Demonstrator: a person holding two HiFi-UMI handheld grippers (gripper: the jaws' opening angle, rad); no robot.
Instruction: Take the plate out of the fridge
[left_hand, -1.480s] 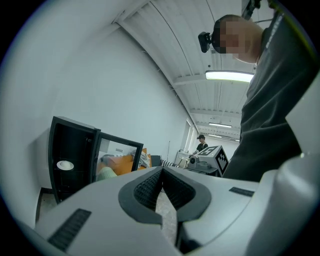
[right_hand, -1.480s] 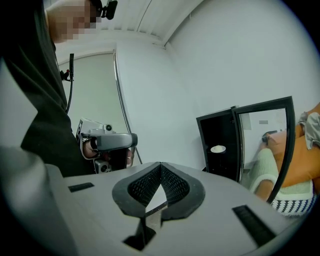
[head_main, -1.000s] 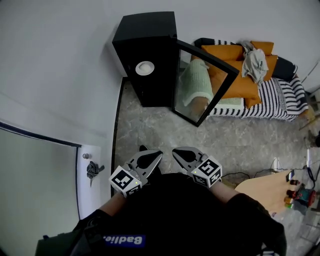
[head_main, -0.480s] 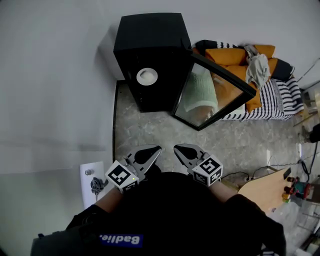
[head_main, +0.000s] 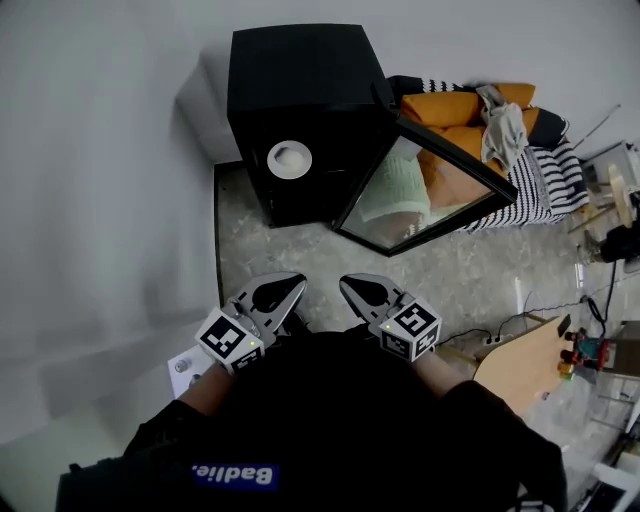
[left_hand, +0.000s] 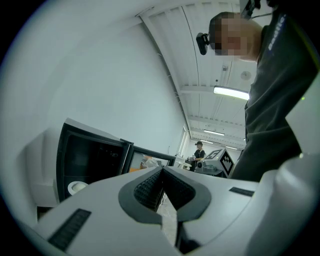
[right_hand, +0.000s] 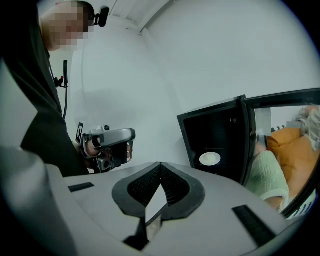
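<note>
A small black fridge (head_main: 300, 90) stands on the floor against the white wall, its glass door (head_main: 420, 190) swung open to the right. A white plate (head_main: 289, 159) lies on a shelf inside, also visible as the plate (left_hand: 76, 187) in the left gripper view and the plate (right_hand: 210, 159) in the right gripper view. My left gripper (head_main: 297, 284) and right gripper (head_main: 347, 285) hang side by side near my body, well short of the fridge. Both are shut with nothing between the jaws. The right gripper view also shows the left gripper (right_hand: 107, 145) from the side.
A couch (head_main: 500, 130) with orange cushions and a striped cover stands right of the fridge, behind the door. A wooden table (head_main: 525, 365) with small items is at my right. Cables (head_main: 480, 335) lie on the floor. A person (left_hand: 199, 152) stands far off.
The fridge has drawn nearer and its open front shows more squarely. Both grippers have shifted a little left in the head view. The white door at the left has slid almost out of view.
</note>
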